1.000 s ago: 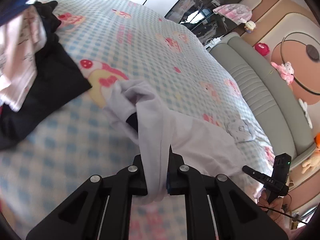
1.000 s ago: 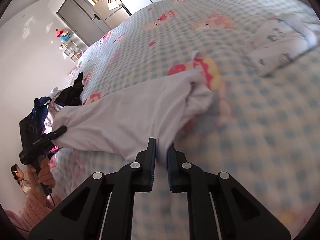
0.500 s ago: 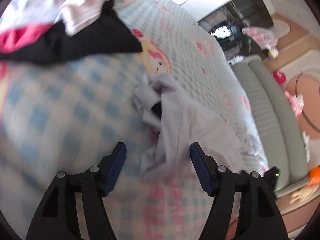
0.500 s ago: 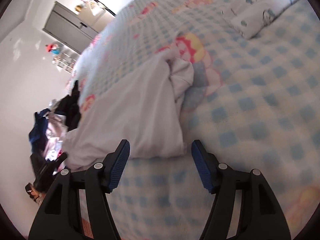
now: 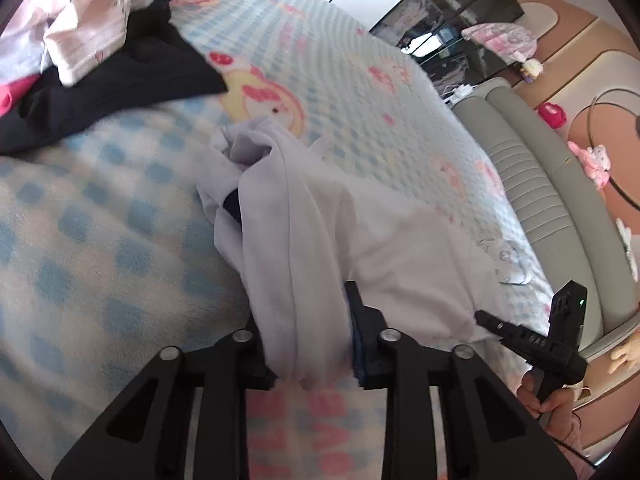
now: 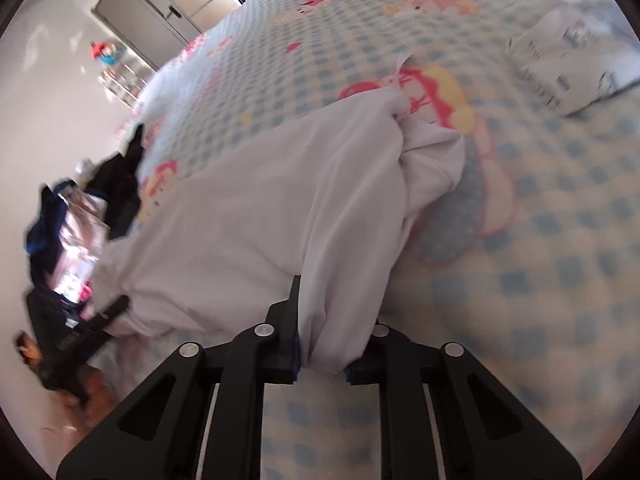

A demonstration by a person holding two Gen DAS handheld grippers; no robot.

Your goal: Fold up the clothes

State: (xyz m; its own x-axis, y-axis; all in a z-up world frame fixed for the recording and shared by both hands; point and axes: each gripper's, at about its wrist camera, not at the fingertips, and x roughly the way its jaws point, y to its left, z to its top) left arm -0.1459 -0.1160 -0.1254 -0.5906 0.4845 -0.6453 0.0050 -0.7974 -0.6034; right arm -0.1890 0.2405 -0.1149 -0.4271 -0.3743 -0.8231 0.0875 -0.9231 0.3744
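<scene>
White garment [image 5: 320, 240]: lying crumpled across the blue-and-white checked bedspread [image 5: 100, 220], running in the left wrist view from a bunched end near centre toward 5 o'clock, and in the right wrist view [image 6: 260, 220] spreading from 9 o'clock to a knotted bunch at about 1 o'clock. Left gripper [image 5: 310, 344]: jaws closing, a thick fold of the white cloth sitting between the fingers and filling the gap; the fingers are touching the fold on both sides. Right gripper [image 6: 322, 344]: jaws closing likewise, a hanging lobe of the same garment bulging between them, with both pads meeting it. The right gripper is also showing in the left wrist view at 4 o'clock [image 5: 490, 320], nosing against the garment's edge, a hand [image 5: 552, 404] gripping its handle. Pile of clothes [image 5: 80, 40]: dark, pink and printed pieces heaping at 10 o'clock in the left wrist view, well apart from the white garment. Small folded printed cloth [image 6: 568, 64]: resting on the bedspread at 2 o'clock in the right wrist view. Grey padded headboard [image 5: 540, 184]: bordering the bed at 3 o'clock.
</scene>
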